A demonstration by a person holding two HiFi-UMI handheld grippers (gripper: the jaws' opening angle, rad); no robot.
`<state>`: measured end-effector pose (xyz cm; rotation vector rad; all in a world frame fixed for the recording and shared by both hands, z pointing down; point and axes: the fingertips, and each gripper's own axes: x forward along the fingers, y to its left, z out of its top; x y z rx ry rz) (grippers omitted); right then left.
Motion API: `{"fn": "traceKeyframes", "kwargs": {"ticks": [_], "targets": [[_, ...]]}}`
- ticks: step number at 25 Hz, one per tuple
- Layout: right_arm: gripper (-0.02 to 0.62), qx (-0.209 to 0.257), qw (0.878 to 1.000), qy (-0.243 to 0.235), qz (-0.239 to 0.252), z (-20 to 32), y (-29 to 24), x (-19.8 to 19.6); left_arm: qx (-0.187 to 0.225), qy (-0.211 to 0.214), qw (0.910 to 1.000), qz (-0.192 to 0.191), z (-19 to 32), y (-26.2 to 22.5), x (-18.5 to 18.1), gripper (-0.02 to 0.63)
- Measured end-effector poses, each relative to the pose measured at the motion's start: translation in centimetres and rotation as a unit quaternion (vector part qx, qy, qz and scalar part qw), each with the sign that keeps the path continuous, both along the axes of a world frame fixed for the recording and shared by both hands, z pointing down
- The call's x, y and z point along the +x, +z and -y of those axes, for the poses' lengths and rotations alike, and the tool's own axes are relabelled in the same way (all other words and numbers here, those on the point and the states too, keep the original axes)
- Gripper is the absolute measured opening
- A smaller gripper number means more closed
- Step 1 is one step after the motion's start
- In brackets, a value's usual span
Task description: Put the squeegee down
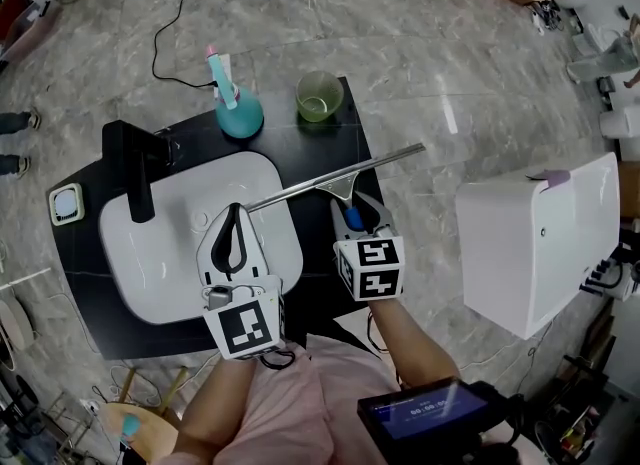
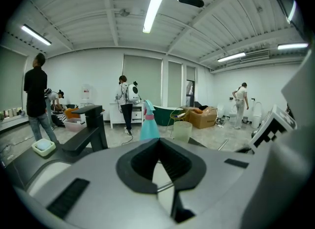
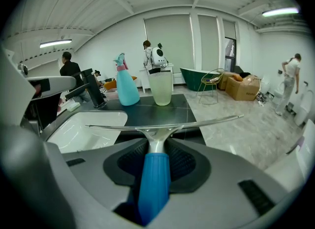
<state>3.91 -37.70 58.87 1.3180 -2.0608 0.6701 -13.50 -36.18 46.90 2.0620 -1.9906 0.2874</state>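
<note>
Marble floor (image 1: 450,73) lies open round a black surface (image 1: 335,148) in the head view, which carries a sink (image 1: 265,168), a faucet (image 1: 135,168), and a bottle (image 1: 238,108) and green cup (image 1: 319,96) near its far edge. In the left gripper view, the left tool (image 2: 158,142) is clenched, tips together on nothing. In the right gripper view, the right tool (image 3: 156,147) grasps the squeegee (image 3: 153,174) by its blue handle, with the blade over the sink's right rim.

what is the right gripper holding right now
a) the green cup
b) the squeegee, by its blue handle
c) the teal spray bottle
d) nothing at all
B: in the right gripper view the right gripper has its jaws closed on the blue handle of the squeegee, with the metal blade sticking out crosswise in front of them.
</note>
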Motion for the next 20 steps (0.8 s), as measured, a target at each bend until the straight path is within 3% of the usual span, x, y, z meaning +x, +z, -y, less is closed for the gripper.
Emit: {"fn": "traceKeyframes", "kwargs": {"ticks": [16, 20], "targets": [[0.129, -0.025, 1.000, -0.010, 0.000, -0.4, 1.4, -0.1, -0.001, -0.003, 1.0000, 0.001, -0.7, -0.1, 0.3, 0.009], [0.188, -0.028, 0.999, -0.016, 0.009, -0.4, 1.2, -0.2, 0.004, -0.003, 1.0000, 0.004, -0.8, -0.7, 0.4, 0.009]]}}
